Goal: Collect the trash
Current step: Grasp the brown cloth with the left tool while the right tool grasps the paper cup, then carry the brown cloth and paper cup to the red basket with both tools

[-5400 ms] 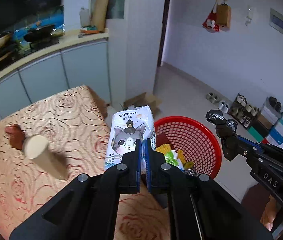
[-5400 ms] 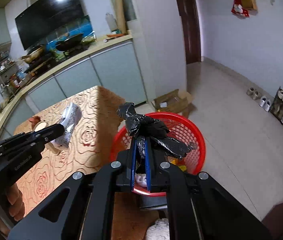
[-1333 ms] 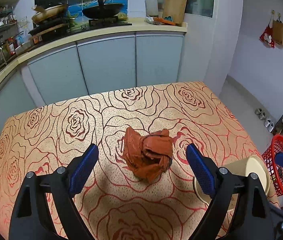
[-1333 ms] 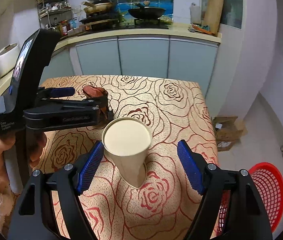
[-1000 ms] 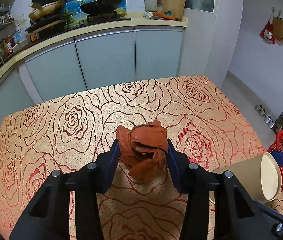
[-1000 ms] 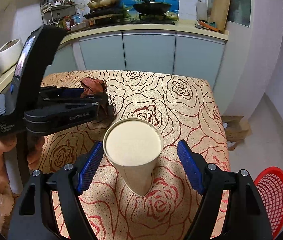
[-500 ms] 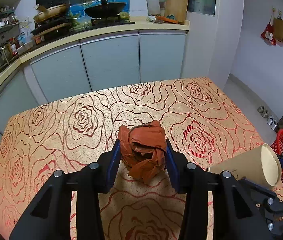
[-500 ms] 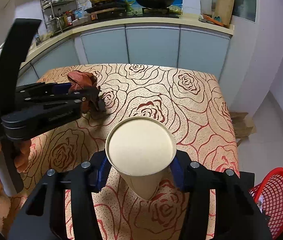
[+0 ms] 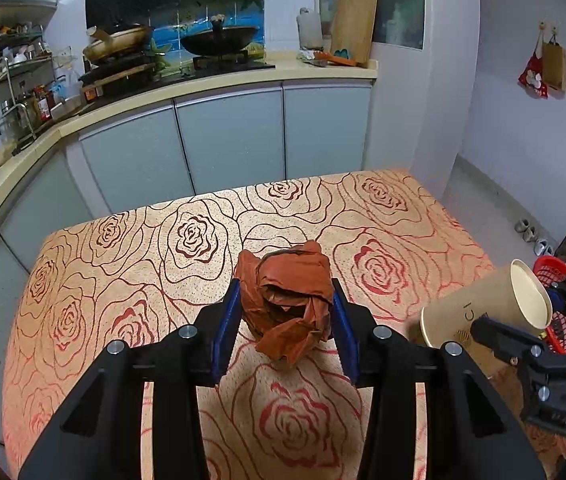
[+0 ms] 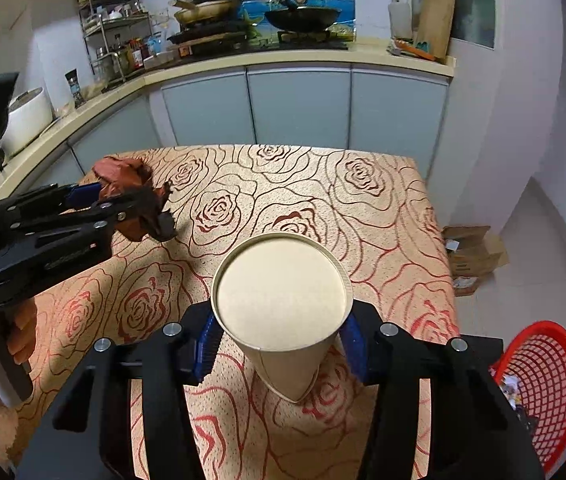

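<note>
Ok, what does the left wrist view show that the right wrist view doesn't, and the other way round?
Left wrist only: the left tongs seen head-on, pads pressed on both sides of the crumpled brown paper, and the paper cup's printed side wall.

Right wrist only: the right tongs clamped on the cup, the person's hand on the left tool's handle, and cardboard boxes on the floor.

Both: the rose-patterned tablecloth, the red basket, the kitchen counter.

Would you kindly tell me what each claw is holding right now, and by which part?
The left claw grips the crumpled brown paper by its two sides. The right claw grips the paper cup by its side wall, just below the rim.
</note>
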`<state>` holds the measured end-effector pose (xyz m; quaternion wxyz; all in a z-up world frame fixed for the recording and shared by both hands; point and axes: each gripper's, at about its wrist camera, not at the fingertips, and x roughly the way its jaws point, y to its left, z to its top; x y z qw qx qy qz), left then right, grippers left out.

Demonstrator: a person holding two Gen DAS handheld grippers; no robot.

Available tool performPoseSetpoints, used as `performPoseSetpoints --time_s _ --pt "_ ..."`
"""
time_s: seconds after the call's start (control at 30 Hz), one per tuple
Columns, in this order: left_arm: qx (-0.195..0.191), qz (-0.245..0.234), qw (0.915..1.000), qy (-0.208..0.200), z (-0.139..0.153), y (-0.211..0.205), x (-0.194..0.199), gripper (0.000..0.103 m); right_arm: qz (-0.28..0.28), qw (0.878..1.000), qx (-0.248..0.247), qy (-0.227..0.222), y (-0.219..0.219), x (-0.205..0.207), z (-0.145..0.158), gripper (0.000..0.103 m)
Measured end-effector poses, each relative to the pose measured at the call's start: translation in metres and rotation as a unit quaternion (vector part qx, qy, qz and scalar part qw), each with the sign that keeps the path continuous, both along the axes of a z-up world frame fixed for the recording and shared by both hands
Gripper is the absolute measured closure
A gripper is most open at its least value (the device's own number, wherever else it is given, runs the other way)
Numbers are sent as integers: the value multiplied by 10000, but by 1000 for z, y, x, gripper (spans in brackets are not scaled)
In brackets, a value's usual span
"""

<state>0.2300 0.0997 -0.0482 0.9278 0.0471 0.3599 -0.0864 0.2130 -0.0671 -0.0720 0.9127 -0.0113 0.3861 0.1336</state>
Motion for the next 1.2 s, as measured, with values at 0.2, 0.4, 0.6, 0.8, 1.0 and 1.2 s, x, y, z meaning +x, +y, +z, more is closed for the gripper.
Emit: performPoseSetpoints --time_s 0.2,0.4,0.6,0.8,1.0,1.2 --pt "5 4 9999 -103 15 -8 -23 62 -177 9997 55 -149 -17 -18 15 54" --pt "29 -86 9999 -129 26 -22 -43 62 -409 9988 108 -263 -39 -39 28 54" --pt "19 -264 9996 -105 30 -45 -56 62 -706 9968 129 -359 -66 -59 38 54" --pt "-17 -560 9983 -154 37 -79 -68 62 -1046 9936 99 -412 -97 -76 43 54" --pt "-60 -960 9953 -128 40 -127 -77 62 -1466 9882 95 -441 -137 -94 45 54" --pt "-160 -1490 9887 -14 38 -186 -81 62 -1945 9802 90 -364 -185 -111 39 54"
